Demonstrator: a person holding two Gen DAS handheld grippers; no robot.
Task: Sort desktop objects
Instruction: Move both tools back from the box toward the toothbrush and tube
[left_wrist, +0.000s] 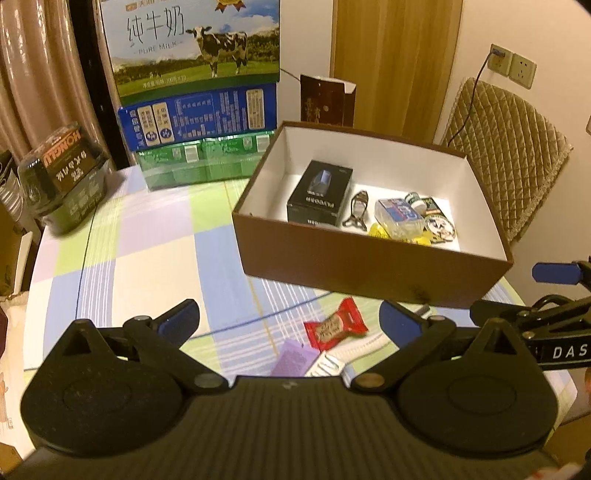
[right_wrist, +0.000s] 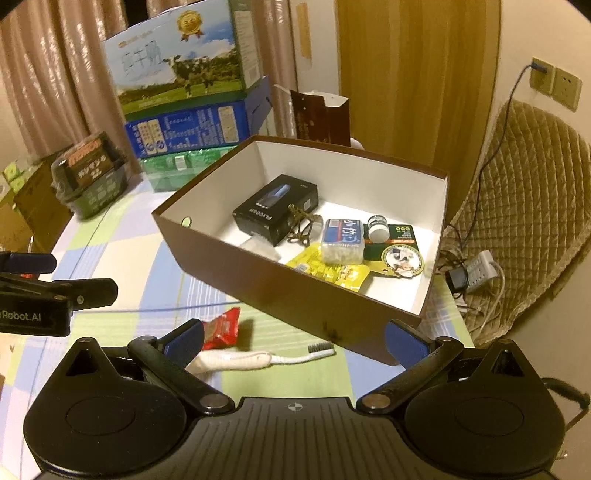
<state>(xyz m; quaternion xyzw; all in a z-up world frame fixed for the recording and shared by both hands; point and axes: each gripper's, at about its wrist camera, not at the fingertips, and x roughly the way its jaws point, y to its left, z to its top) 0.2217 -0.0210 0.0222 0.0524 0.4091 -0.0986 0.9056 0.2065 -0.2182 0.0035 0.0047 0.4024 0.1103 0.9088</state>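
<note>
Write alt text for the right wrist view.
An open right gripper hovers over a checked tablecloth above a white toothbrush and a red snack packet, facing a brown box holding small items.

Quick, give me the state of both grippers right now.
Left gripper: open, holding nothing, above the red snack packet.
Right gripper: open, holding nothing, above the white toothbrush.

Milk cartons, quilted chair
</note>
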